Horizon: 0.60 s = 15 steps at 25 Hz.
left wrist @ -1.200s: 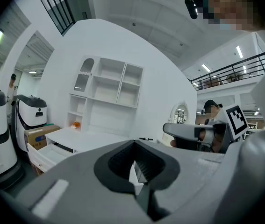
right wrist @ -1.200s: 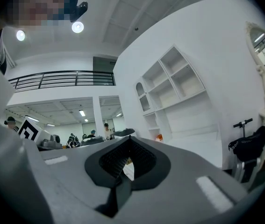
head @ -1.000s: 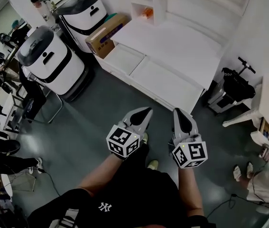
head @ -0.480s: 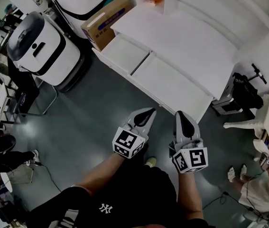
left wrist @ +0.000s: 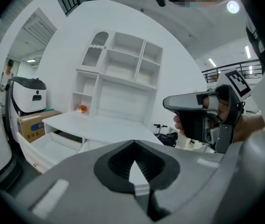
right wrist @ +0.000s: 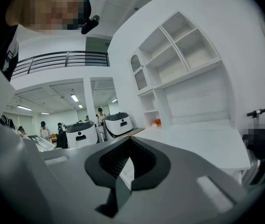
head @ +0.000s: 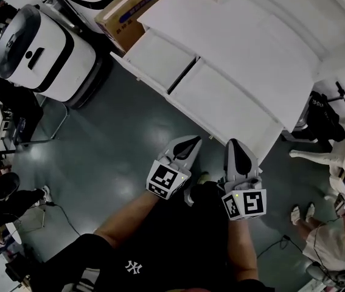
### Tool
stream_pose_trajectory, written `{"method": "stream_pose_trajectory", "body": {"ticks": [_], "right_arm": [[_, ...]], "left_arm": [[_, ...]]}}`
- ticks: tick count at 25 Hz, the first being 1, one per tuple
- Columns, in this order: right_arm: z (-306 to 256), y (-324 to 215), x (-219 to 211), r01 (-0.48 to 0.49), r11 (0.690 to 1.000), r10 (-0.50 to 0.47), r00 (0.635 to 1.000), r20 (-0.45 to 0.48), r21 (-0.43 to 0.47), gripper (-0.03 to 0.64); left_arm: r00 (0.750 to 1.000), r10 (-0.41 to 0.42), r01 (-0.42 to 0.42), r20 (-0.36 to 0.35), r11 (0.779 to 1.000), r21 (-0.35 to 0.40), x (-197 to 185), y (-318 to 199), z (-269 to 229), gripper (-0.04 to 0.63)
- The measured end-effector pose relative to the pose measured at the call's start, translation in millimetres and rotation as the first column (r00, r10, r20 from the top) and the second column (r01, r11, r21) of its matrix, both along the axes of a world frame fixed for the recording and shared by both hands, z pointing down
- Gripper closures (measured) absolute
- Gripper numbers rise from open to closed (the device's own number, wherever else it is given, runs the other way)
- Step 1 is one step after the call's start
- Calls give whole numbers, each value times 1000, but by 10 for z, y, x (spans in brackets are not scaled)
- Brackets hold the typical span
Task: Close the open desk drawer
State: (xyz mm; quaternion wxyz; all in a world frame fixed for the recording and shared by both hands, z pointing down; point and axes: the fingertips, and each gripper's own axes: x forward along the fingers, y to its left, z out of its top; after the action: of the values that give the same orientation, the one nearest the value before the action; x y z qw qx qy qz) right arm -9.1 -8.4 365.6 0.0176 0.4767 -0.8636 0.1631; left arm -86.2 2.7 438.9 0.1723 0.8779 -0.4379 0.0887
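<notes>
Reading the head view from the left: a white machine point(head: 35, 53) stands at 10 o'clock, and a cardboard box point(head: 126, 11) sits at 11 o'clock beside the white table point(head: 239, 29). 2 drawers project open from the table front: the narrow drawer point(head: 157, 56) at 11 o'clock and the wide drawer point(head: 221, 105) at 12 o'clock. The left tongs point(head: 187, 140) and right tongs point(head: 233, 143) hang over the floor point(head: 111, 145), clear of both drawers. Each pair is closed and empty.
</notes>
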Motion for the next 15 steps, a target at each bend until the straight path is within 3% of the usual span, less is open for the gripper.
{"method": "stream_pose_trajectory", "body": {"ticks": [7, 15], "right_arm": [[451, -215, -59, 36, 999, -36, 999, -21, -33, 595], [959, -459, -250, 125, 989, -128, 991, -35, -79, 595]], "left_arm": [[1000, -15, 16, 21, 998, -64, 8, -203, 523, 595], [992, -65, 77, 106, 991, -110, -224, -367, 1312, 594]]}}
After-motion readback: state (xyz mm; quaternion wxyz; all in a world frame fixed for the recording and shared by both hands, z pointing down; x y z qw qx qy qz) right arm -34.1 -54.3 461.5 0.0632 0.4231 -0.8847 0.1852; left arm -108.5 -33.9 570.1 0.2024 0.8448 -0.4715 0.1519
